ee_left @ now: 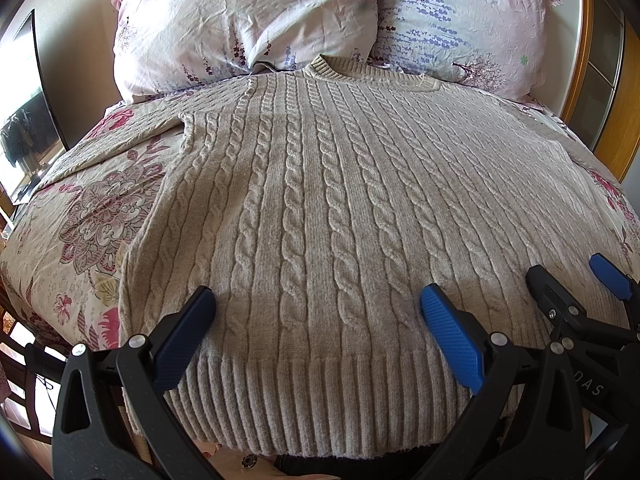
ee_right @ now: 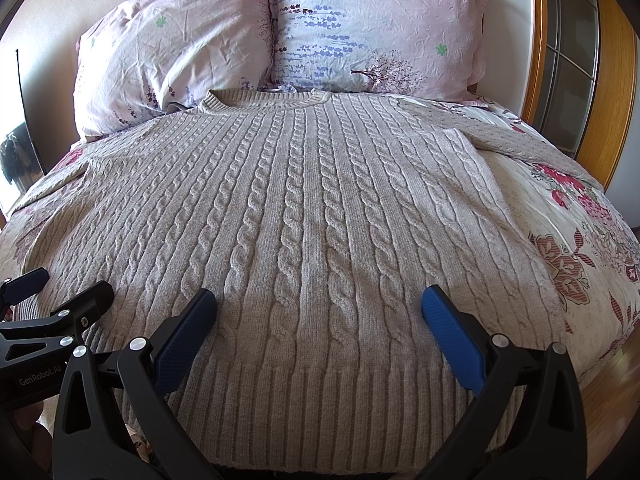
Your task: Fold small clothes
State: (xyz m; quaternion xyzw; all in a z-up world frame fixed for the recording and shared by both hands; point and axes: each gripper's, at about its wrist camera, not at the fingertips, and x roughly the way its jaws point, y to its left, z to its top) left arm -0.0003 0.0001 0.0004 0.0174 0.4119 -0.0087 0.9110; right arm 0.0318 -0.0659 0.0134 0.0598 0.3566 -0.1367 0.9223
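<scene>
A floral bedspread [ee_left: 92, 216] is carrying a beige cable-knit sweater [ee_left: 320, 200], lying flat, collar toward two pillows [ee_right: 176, 52]. The left gripper [ee_left: 318, 320] and right gripper [ee_right: 320, 320] are hovering over its hem, jaws spread wide, gripping nothing.

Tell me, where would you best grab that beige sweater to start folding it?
Probably at the ribbed hem, coming from the near edge of the bed. The sweater lies flat with its collar toward the pillows, so the hem is closest, and both open hand-held grippers, left and right, hover over it.
</scene>
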